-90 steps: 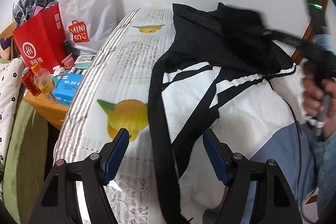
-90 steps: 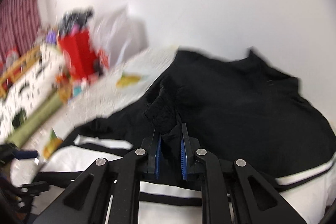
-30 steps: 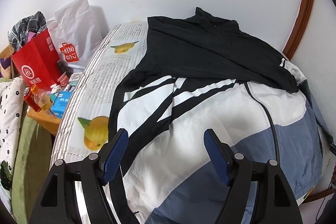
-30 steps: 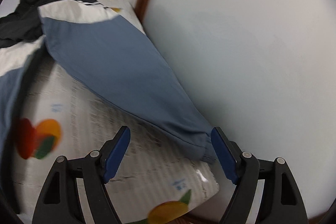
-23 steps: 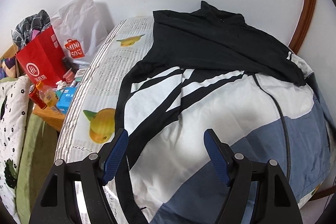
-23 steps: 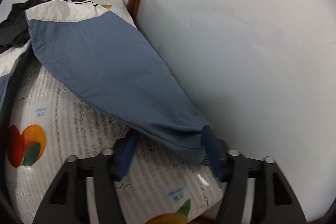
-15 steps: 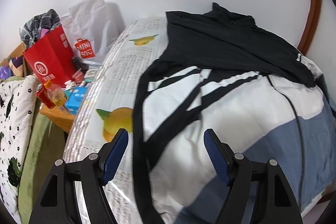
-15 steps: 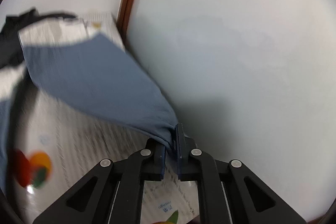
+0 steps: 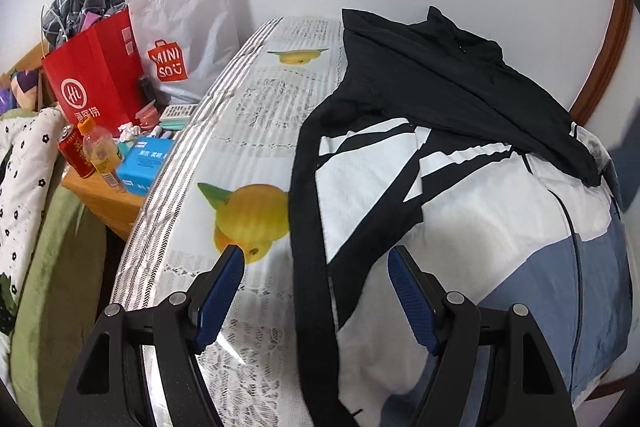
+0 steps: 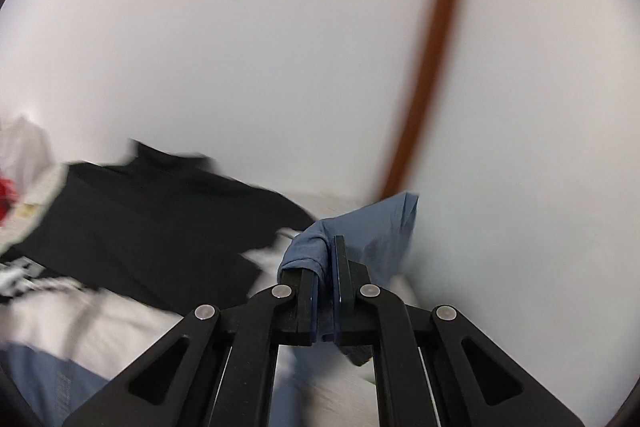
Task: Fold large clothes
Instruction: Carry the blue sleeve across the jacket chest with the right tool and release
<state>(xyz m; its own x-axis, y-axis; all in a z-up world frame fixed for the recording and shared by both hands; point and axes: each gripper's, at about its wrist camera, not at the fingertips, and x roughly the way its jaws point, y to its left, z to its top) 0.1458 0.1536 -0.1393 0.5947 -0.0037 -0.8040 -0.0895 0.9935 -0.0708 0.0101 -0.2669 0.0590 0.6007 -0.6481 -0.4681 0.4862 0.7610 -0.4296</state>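
The jacket (image 9: 460,227), of thin smooth cloth in black, white and blue panels, lies spread on the fruit-print bedsheet (image 9: 256,155). The right gripper (image 10: 328,267) is closed, pinching its blue sleeve (image 10: 372,227). The left gripper (image 9: 316,291) hovers wide apart above the black edge, holding nothing.

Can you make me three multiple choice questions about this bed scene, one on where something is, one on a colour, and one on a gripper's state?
1. Where does the red bag stand?
A. On the jacket
B. Left of the bed, beside the white bag
C. Against the brown trim

2. What colour is the sleeve in the right gripper?
A. Blue
B. Black
C. Red

3. What state is the left gripper in?
A. Shut on the jacket
B. Shut on nothing
C. Open over the jacket

Answers: 1 B, it stands on the side table next to the white bag. 2 A, blue cloth bunches between the pads. 3 C, its pads stand wide apart, gripping nothing.
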